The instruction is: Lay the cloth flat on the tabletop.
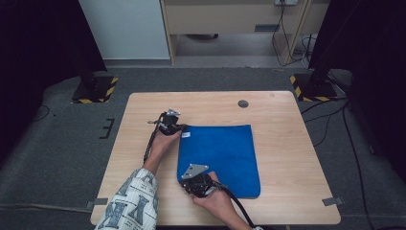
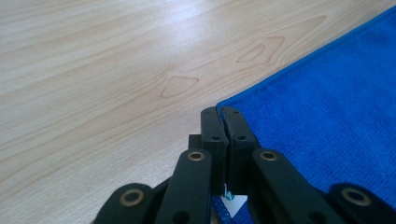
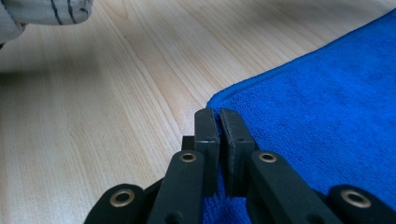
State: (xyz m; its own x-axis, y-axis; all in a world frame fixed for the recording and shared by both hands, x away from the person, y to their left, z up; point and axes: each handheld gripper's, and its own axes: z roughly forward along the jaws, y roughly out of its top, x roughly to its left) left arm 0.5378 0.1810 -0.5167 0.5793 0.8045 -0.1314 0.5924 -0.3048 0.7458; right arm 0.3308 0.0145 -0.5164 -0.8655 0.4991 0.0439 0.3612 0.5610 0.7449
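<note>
Pinching blue cloth (image 1: 220,155) corners w/ both grippers, L gripper (image 2: 223,114) view shows white tag (image 2: 233,204).

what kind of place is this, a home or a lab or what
Probably a lab or recording room: a bare light wooden table stands on grey carpet, black stand bases edged with yellow-black hazard tape flank it, and loose cables trail over the floor.

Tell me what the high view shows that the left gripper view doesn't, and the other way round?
High view: the whole blue cloth lying flat, the table's full outline, the person's hands, and the right gripper at the cloth's near left corner.

Left gripper view: close up, the left gripper shut on the cloth's edge at a corner, with a small white tag between the jaws.

Both: blue cloth, wooden table, left gripper.
</note>
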